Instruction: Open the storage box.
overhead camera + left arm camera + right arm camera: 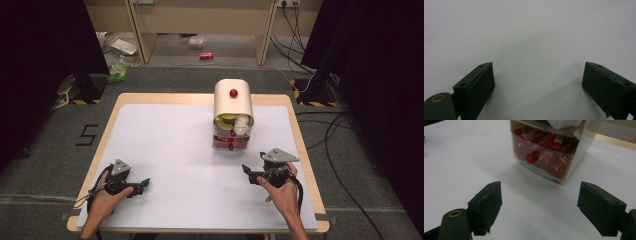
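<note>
My right claw [539,207] hangs released, its two black, blocky jaws well apart with nothing but bare sheet between them. The pads look matte and rubbery, with slightly ragged edges. Straight ahead of it, beyond the jaw tips and apart from them, stands the box [549,152]: a small cabinet with cream, smooth plastic walls and a clear drawer low in its front. Glossy red sachets crowd behind that clear wall, and a round red knob [531,158] sticks out of the drawer face. Above the drawer something white and crumpled sits on the upper shelf.

From the high view, my right claw [250,172] sits just short of the box [233,115], which has a rounded, arched cream top bearing another red bead, with yellow and white items in its open upper part.

My left claw [537,82] is released too, jaws wide, hard-edged black slabs with small screw holes, over plain white sheet [529,32]. It lies far to the left of the box [132,186], near the table's [165,98] front edge. The table is pale wood, flat, covered by the smooth white sheet.
</note>
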### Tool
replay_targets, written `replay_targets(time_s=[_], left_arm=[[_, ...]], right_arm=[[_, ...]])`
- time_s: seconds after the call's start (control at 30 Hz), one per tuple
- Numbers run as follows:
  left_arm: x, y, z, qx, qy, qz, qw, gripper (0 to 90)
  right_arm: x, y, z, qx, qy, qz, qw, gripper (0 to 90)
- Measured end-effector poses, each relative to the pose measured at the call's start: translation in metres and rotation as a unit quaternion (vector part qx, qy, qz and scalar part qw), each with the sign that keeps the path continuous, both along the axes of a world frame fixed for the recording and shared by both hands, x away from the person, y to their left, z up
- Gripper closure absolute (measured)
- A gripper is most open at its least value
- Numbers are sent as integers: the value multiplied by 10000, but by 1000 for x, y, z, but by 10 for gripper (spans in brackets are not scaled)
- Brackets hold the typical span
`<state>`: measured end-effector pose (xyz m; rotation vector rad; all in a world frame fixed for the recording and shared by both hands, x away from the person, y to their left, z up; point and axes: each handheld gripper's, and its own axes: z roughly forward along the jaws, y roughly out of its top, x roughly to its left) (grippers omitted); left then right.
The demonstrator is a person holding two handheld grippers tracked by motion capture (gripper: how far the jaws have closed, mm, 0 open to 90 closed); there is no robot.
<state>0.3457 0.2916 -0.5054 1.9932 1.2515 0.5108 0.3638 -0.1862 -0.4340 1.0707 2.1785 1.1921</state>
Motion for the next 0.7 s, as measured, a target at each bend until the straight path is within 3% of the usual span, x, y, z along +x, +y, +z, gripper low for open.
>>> replay_targets(time_s=[0.33,0.7], left_arm=[[0,0,0,-14,0,2,10000,101],[0,0,0,-5,4,-6,10000,101]], right_arm=[[8,16,17,99,-197,77,9997,208],[13,21,26,143,-233,35,9996,220]])
